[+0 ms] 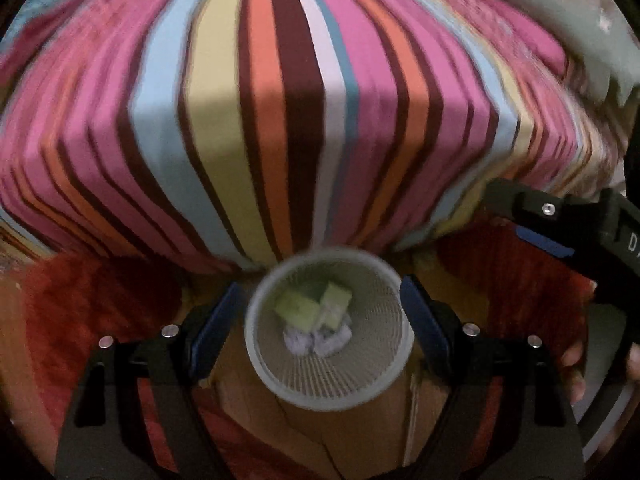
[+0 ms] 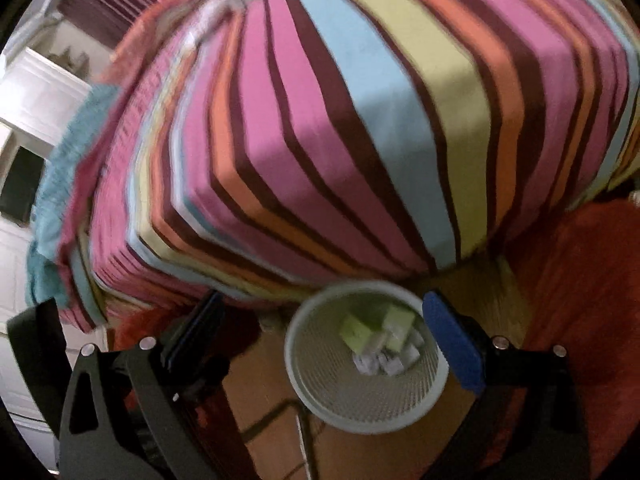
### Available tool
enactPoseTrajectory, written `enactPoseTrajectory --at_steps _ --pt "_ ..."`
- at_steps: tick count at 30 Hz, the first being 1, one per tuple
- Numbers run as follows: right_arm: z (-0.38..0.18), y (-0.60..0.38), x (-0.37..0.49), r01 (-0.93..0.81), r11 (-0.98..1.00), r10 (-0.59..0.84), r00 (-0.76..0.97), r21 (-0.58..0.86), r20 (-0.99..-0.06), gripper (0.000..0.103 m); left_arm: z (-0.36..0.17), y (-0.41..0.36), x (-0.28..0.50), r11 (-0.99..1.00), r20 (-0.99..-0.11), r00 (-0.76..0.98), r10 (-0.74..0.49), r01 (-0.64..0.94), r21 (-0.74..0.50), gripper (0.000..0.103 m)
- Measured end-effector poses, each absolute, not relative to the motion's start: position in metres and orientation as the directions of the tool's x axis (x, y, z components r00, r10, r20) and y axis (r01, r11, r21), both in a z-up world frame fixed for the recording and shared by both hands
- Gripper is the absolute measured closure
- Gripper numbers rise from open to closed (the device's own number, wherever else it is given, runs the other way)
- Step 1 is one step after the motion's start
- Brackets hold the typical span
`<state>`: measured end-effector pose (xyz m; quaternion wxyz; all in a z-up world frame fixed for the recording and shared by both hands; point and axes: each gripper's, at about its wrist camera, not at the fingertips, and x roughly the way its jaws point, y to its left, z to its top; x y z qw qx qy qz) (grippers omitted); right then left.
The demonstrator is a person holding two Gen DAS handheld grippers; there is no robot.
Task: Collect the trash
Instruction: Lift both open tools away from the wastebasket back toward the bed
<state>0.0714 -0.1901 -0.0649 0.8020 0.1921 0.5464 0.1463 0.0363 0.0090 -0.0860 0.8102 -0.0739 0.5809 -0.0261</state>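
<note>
- Hanging spread and empty above the mesh wastebasket (image 1: 329,328): left gripper (image 1: 320,320), blue pads flanking the rim with nothing between them.
- Gaping wide and empty likewise: right gripper (image 2: 324,340), basket (image 2: 366,354) lying below and toward its right finger.
- Sitting inside, at the bottom: green scraps (image 1: 304,306) and crumpled white paper (image 1: 316,340).
- Standing upright on the floor by the striped bed (image 1: 280,112), mouth facing both grippers.
- Looking equally near to both hands; probably searching for leftover trash next, none showing on the bed.
</note>
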Motion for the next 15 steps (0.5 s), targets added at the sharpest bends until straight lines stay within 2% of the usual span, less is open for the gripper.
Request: enactPoseTrajectory --at_steps 8,12,15 --pt "-0.009 -0.198 0.092 -0.134 0.905 0.399 0.597 0.404 -0.696 0.008 -0.022 0.031 0.069 0.990 -0.840 0.541 -0.052 -0.080 -0.113 0.023" --pt "0.011 -0.204 0.105 -0.156 0.920 0.355 0.723 0.360 -0.593 0.008 0.001 0.041 0.093 0.988 -0.791 0.611 -0.034 -0.100 -0.120 0.023" --pt "0.020 -0.204 0.120 -0.168 0.940 0.317 0.751 0.297 -0.580 0.008 0.012 0.045 0.112 0.988 -0.770 0.638 -0.019 -0.104 -0.111 0.023"
